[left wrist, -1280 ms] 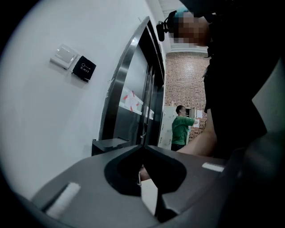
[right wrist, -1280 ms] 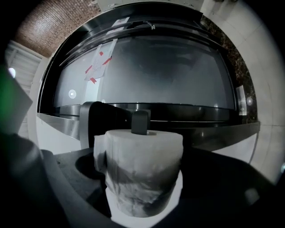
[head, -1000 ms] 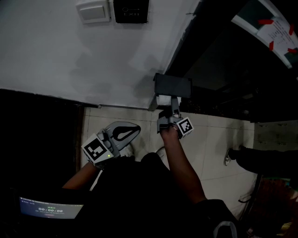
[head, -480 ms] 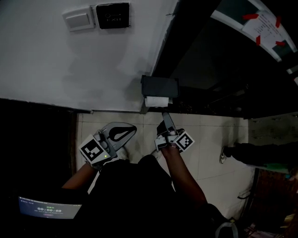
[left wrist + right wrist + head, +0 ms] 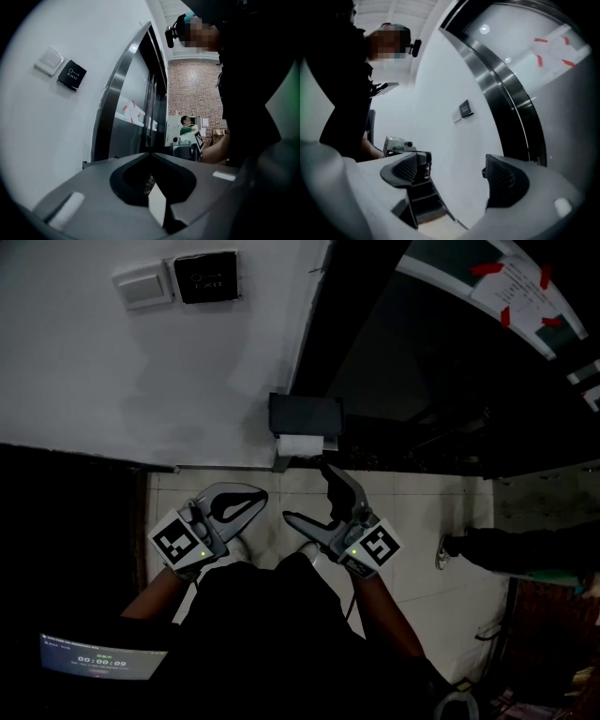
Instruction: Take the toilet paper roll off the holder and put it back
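In the head view a white toilet paper roll [image 5: 300,445] hangs under a black holder [image 5: 305,414] fixed low on the white wall. My right gripper [image 5: 305,495] is below the roll and clear of it, turned sideways, its jaws wide open with nothing between them. In the right gripper view the right gripper [image 5: 452,172] frames only bare white wall. My left gripper [image 5: 246,506] hangs further left over the tiled floor, shut and empty. The left gripper [image 5: 151,153] shows its tips meeting in its own view.
A black exit button [image 5: 205,277] and a white switch [image 5: 142,287] sit high on the wall. A dark metal-framed glass door [image 5: 450,362] stands to the right. Another person's shoe [image 5: 450,549] is on the tiles at right. A small screen [image 5: 101,659] glows at lower left.
The right gripper has drawn back from right under the roll toward my body and rolled sideways, still open. The left gripper has barely moved. The camera view has shifted a little.
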A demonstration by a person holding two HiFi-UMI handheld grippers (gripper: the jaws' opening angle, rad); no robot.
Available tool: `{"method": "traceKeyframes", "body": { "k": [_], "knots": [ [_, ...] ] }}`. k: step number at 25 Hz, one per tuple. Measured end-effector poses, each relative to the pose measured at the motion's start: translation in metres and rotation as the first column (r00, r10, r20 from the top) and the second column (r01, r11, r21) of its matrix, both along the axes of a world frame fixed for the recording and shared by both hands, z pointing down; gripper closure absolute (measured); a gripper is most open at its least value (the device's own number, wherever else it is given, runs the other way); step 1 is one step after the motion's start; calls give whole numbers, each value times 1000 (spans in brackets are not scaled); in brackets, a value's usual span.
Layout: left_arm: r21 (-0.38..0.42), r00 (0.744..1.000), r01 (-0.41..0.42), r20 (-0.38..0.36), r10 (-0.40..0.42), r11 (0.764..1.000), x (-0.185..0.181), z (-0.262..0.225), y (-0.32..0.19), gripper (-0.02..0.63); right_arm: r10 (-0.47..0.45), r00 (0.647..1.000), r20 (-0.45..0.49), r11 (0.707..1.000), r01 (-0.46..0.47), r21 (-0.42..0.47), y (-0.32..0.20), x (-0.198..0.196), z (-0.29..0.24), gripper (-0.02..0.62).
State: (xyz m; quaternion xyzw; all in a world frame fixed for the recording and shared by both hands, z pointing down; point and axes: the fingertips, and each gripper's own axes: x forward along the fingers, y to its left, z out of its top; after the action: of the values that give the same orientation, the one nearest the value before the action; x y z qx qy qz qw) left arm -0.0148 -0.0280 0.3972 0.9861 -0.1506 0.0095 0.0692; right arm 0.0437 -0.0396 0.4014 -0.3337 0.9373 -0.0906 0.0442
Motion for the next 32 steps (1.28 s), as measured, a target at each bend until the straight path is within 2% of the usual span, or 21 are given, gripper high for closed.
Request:
{"method": "traceKeyframes", "body": {
  "k": [2,3,5,9,12,15,32],
  "knots": [
    [-5,1000,-1,-10,1,1000,3,-4,0,606,-43,996,-73,998,46,44,10,-9,-9,150],
    [-7,1000,-2,-20,2,1000,4,-7,0,606,-56,994,-98,996,62,60,14,-11,-12,186],
    [-3,999,-3,-37,2,1000,7,-11,0,606,-70,990,-119,993,80,82,21,-12,-17,300],
    [9,999,-10,-43,11,1000,14,-17,1,604,-70,993,-100,991,81,109,28,-6,-29,503],
    [19,999,-20,-47,21,1000,19,-20,4,604,-70,994,-89,990,80,120,30,0,-35,580],
    [31,999,-24,-44,26,999,23,-22,8,604,-76,995,-67,989,84,122,30,2,-40,594],
    [38,999,-16,-34,17,999,24,-23,15,604,-88,993,-74,989,96,113,32,-1,-35,594]
  ]
}}
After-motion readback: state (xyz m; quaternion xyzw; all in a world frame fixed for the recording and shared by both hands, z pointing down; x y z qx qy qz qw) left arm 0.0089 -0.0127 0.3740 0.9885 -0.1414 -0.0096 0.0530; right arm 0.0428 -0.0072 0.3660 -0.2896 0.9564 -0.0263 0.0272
